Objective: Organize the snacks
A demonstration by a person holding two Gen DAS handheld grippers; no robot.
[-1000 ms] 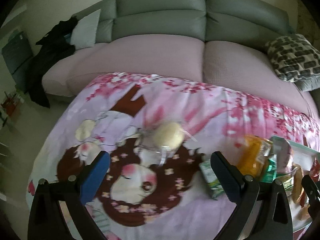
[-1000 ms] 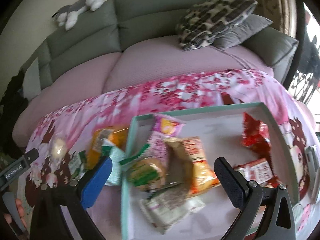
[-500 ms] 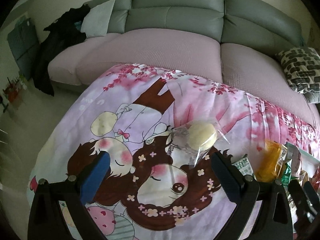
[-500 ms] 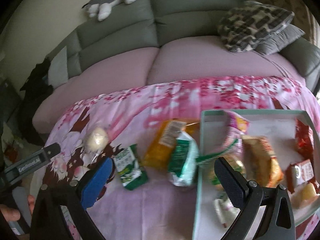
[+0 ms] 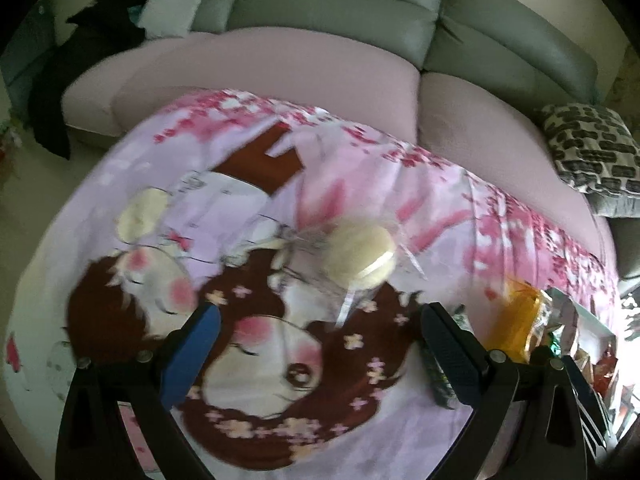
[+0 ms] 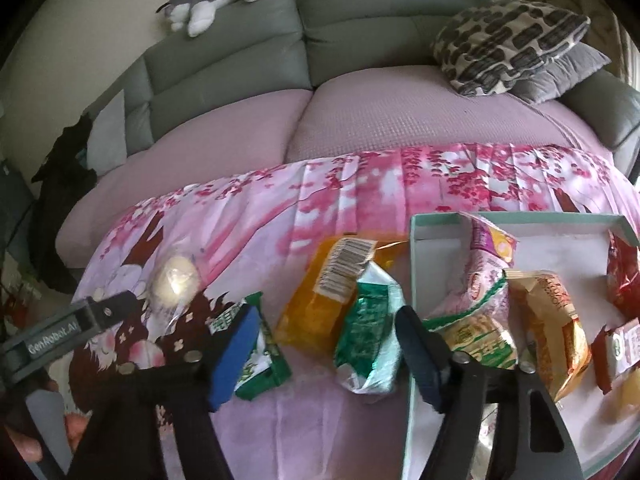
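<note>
Grey sofa with pink seat cushions in back, plush cat on its backrest, patterned pillow at its right end. Cartoon-print pink cloth covers the worktop in front.

Left claw: released, jaws spread wide, nothing between them. Clear-wrapped round cream pastry lies on the cloth just ahead of it, slightly toward its right finger, not touching either finger. Green packet is mostly hidden behind the right finger. Orange packet sits further off to the right of that claw, near the box edge. View is motion-blurred.

Right claw: released, jaws apart, nothing gripped. Green-and-silver packet lies between the fingers and just ahead, partly overlapping the orange packet, which lies ahead and left of it with its barcode label up. Small green packet lies at the left finger, partly hidden behind the blue pad. Cream pastry is further left, next to the tip of the left claw, seen here from the side.

Teal-rimmed white box sits right of the right claw, its left wall just beside the right finger. Inside: pink packet leaning over the left wall, a green-and-yellow packet below it, tan-orange packet mid-box, red packets toward the right edge. Three packets and the pastry are outside the box on the cloth.
</note>
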